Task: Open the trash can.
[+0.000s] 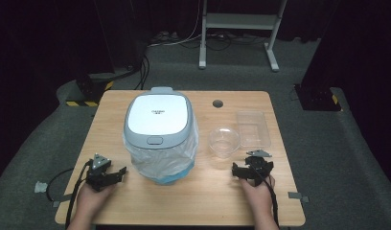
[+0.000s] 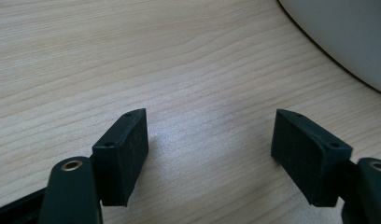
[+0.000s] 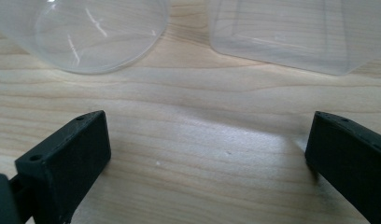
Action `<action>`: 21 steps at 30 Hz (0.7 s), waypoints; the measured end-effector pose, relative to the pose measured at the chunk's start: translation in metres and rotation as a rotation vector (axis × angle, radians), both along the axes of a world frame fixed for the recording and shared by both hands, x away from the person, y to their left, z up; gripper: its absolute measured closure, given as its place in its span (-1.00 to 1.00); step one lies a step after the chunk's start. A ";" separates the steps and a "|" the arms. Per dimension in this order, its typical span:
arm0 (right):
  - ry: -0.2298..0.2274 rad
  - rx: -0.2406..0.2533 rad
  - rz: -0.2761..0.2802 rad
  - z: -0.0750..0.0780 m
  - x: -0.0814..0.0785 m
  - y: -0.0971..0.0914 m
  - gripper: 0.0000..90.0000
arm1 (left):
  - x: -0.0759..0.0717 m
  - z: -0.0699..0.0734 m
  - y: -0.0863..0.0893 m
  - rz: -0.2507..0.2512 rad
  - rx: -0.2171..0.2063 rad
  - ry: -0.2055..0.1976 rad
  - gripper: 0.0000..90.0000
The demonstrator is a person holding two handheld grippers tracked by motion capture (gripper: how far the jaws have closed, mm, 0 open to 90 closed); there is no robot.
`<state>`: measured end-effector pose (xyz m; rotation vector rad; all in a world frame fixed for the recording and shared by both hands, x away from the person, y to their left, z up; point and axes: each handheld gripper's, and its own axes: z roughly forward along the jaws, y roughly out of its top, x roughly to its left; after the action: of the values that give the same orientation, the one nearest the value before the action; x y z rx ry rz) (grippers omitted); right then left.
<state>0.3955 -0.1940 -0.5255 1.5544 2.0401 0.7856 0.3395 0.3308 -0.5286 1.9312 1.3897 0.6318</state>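
The left gripper [image 1: 118, 173] rested on the wooden surface [image 1: 222, 201] just left of the lidded bin [image 1: 158, 125] with its plastic liner [image 1: 161, 160], jaws spread with nothing between them. The right gripper [image 1: 237, 171] lay near the front right, jaws spread wide and empty. Just beyond it stood a clear round bowl [image 1: 224, 142], and beside that a clear rectangular tray [image 1: 253, 128], not touching either gripper.

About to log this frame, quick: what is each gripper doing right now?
Left gripper: open, holding nothing.
Right gripper: open, holding nothing.
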 end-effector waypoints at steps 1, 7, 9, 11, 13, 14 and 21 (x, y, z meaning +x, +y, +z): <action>0.001 -0.001 0.004 0.000 -0.001 0.001 -1.00 | 0.000 0.000 0.000 0.000 0.000 0.000 -0.38; 0.017 -0.003 0.060 0.001 -0.008 0.016 -1.00 | 0.000 0.000 0.000 -0.001 0.000 0.000 -0.38; 0.005 -0.002 0.103 0.000 -0.011 0.023 -1.00 | 0.000 0.000 0.000 -0.003 -0.001 0.001 -0.38; 0.001 0.000 0.110 0.000 -0.011 0.023 -1.00 | 0.000 0.000 0.000 -0.005 -0.001 0.001 -0.38; -0.003 0.002 0.113 -0.001 -0.012 0.022 -1.00 | 0.000 0.000 0.000 -0.007 0.000 0.001 -0.38; -0.003 0.002 0.113 -0.001 -0.012 0.022 -1.00 | -0.001 0.000 0.000 -0.008 0.000 0.000 -0.37; -0.003 0.002 0.112 -0.001 -0.012 0.023 -1.00 | -0.004 0.001 0.000 -0.011 0.008 -0.016 -0.30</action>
<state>0.3839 -0.1714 -0.5262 1.4497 2.1401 0.8305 0.3352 0.3307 -0.5278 1.9345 1.3681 0.6475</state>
